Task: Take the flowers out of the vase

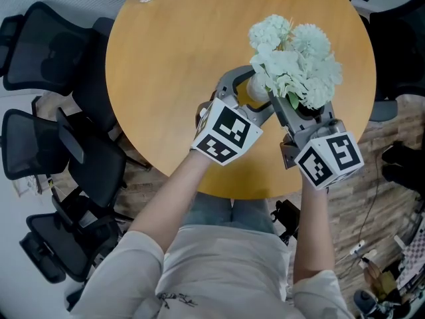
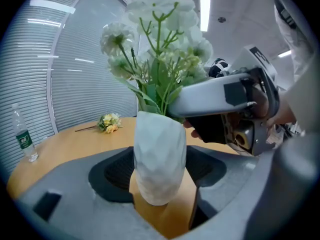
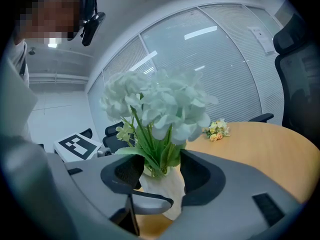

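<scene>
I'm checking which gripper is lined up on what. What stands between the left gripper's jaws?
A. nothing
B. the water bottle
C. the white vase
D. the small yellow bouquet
C: in the left gripper view the white vase stands between the jaws of the left gripper, while the water bottle and the small yellow bouquet are well away from it on the table.

Our left claw (image 2: 160,181) and right claw (image 3: 157,171) reach forward side by side, both with jaws spread apart.
</scene>
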The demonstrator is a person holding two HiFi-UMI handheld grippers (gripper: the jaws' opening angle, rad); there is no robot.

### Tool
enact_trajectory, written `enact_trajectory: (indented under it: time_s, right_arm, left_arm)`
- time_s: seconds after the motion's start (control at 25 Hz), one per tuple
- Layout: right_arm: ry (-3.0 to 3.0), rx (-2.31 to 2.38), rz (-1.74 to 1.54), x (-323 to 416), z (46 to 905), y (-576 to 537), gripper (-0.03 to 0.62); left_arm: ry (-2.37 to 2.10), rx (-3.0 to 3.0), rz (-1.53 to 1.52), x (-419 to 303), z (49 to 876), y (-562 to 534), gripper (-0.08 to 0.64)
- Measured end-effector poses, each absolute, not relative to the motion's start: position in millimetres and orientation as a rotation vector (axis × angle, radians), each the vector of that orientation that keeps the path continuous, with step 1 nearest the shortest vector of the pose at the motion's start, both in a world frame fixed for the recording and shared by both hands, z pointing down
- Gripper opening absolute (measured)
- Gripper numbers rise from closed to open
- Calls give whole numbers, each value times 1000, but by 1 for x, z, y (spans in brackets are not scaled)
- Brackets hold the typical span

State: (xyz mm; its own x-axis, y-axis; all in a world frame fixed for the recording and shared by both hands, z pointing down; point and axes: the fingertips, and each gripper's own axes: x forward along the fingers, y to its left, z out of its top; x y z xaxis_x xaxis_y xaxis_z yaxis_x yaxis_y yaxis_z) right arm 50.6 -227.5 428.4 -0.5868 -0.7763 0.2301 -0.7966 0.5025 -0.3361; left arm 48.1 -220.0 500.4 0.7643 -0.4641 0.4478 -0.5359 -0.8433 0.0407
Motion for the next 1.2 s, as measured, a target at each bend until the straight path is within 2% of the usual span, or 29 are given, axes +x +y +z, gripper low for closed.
enact_trajectory:
  time_s: [0.16,0.48,1.2]
  right_arm:
    - [-2683,1408,620,48,428,-231,199]
    - [-2672,1384,605,45,430,-228,70]
    - [-2656,1457,674,65,417,-231,49]
  left_arm:
    - [-792,2799,648,48,500,-220,324]
    - [-790,2800,643,49,501,-220,324]
    - [-793,2799,634,52,499,-222,324]
